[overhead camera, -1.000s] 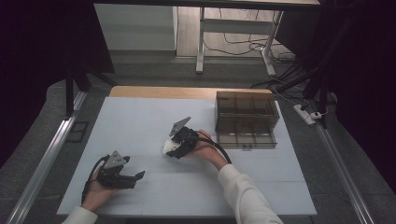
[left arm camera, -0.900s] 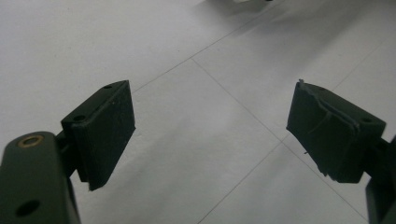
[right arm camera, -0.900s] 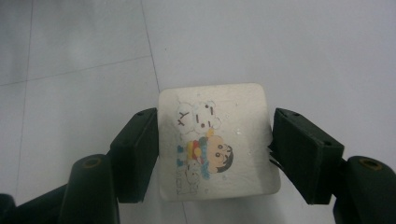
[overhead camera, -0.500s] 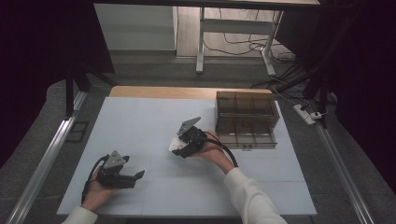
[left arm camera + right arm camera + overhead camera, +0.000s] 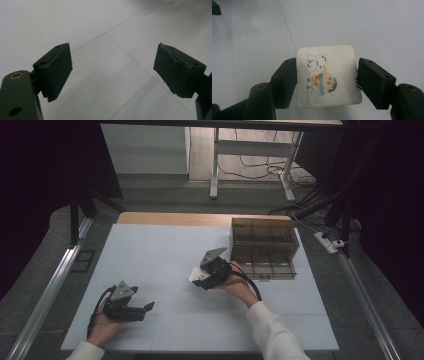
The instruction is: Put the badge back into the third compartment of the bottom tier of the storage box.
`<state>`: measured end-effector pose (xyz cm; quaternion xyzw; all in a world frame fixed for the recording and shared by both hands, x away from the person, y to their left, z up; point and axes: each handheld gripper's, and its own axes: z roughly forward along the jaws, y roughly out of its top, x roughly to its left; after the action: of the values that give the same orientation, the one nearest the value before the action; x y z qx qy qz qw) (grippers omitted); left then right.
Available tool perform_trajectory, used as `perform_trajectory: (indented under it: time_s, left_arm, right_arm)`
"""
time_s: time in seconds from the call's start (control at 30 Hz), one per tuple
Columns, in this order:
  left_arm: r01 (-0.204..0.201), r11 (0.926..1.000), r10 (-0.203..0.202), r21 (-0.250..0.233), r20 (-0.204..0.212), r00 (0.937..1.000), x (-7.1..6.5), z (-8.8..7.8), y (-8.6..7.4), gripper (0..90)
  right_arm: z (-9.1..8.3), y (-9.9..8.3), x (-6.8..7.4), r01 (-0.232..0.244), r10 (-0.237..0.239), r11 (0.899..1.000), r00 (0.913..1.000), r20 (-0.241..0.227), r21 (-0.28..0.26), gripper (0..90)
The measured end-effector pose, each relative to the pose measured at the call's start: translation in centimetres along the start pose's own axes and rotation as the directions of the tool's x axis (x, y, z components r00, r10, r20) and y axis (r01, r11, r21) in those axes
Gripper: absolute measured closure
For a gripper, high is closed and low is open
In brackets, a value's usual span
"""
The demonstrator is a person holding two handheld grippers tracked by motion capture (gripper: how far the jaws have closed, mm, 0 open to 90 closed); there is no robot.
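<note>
Now one white cartoon tile (image 5: 328, 76) pinched by right gripper (image 5: 327, 80); left gripper (image 5: 112, 72) jaws spread; one brown box (image 5: 264, 249)

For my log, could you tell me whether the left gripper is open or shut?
Open: the left gripper's jaws stand wide apart with bare table between them.

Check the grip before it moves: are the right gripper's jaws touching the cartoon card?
Touching. In the right gripper view, both jaws of the right gripper press against opposite edges of the cartoon card.
</note>
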<state>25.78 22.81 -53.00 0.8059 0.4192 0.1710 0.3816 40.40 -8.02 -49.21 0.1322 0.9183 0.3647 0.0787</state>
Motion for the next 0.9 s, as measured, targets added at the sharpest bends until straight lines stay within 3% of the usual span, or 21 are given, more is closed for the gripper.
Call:
perform_trajectory:
  time_s: [0.37, 0.9]
  left_arm:
    - [-0.001, 1.0000, 0.001, -0.003, 0.000, 1.0000, 0.0, -0.1, 0.0, 15.1]
    - [-0.004, 1.0000, 0.004, -0.009, 0.001, 1.0000, -0.1, -0.3, -0.1, 15.2]
  right_arm:
    - [-2.6, -1.1, 0.5, -0.029, 0.030, 0.999, 0.9985, 0.046, -0.028, 32.8]
    - [-4.8, -2.2, 0.6, -0.065, 0.068, 0.997, 0.9953, 0.069, -0.048, 32.8]
